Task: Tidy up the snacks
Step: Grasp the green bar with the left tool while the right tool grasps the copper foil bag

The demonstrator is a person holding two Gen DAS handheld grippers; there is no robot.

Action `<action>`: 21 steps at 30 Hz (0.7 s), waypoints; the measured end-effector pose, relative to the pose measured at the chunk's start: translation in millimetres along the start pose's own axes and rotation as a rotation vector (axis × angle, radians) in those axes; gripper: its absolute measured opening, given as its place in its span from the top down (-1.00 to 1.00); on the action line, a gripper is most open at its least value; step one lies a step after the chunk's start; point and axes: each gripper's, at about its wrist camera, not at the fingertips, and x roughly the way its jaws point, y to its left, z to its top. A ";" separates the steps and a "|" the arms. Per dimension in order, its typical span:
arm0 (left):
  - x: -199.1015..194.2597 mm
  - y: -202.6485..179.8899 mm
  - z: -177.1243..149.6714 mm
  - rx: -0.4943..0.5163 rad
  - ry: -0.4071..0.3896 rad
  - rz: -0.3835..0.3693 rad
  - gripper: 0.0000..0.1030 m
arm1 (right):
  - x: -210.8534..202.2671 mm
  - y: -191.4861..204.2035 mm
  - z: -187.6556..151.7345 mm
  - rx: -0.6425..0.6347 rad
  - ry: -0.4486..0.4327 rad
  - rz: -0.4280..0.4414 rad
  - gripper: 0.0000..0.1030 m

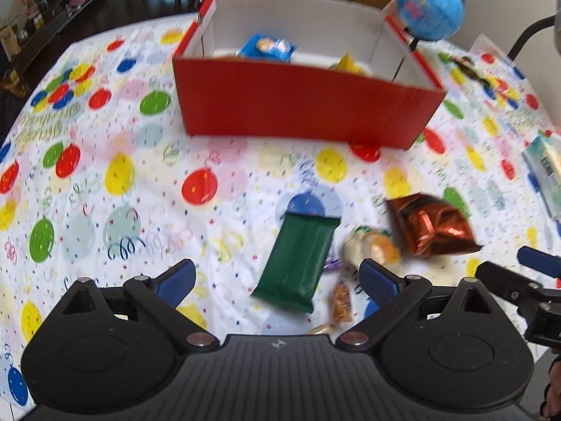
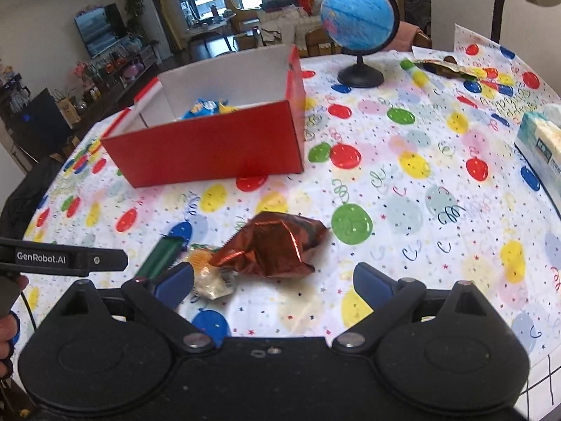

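Snacks lay loose: green bar between my left jaws, copper bag ahead of my right; both jaws apart, red box next.

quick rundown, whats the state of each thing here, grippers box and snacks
left gripper: open, empty, over the green bar
right gripper: open, empty
red box: open top, holds a blue packet and a yellow one
green bar: flat on the table, sealed
copper bag: crumpled, on the table
round snack: wrapped, beside the copper bag
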 end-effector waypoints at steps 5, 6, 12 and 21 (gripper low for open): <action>21.1 0.1 -4.2 0.008 0.044 0.016 -0.95 | 13.4 -0.6 -0.8 0.000 0.005 -0.022 -0.82; 25.6 1.0 -4.7 0.006 0.054 0.014 -0.95 | 15.4 -0.3 -0.3 -0.006 0.006 -0.023 -0.81; 48.3 10.1 -2.9 -0.036 0.117 -0.029 -0.95 | 28.0 -5.2 4.7 -0.018 0.030 -0.034 -0.54; 64.2 11.0 1.8 -0.018 0.143 -0.079 -0.92 | 41.8 -7.6 11.6 -0.027 0.054 -0.029 -0.12</action>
